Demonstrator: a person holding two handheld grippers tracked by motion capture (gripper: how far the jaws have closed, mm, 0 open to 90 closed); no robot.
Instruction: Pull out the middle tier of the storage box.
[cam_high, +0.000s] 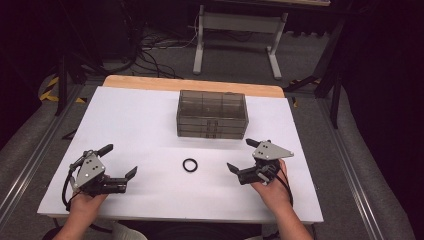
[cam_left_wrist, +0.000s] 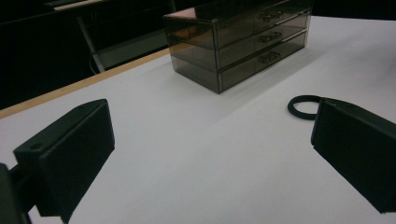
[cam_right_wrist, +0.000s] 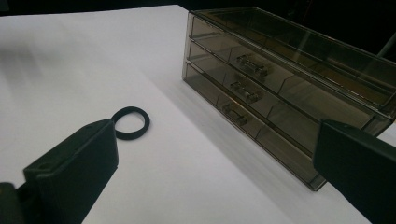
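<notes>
A small black ring lies flat on the white table top, midway between the two grippers. Behind it stands a smoky clear box with three shut drawers. My left gripper rests open at the front left, jaws wide apart and nothing between them. My right gripper rests open at the front right, also with nothing in it. In the left gripper view the ring peeks out beside the right jaw and the drawer box stands beyond. In the right gripper view the ring lies by the left jaw, the drawer box close by.
The white top sits on a wooden table whose far edge shows behind the box. Beyond it, on the floor, are a white table frame and loose cables. Metal rails run along both sides of the table.
</notes>
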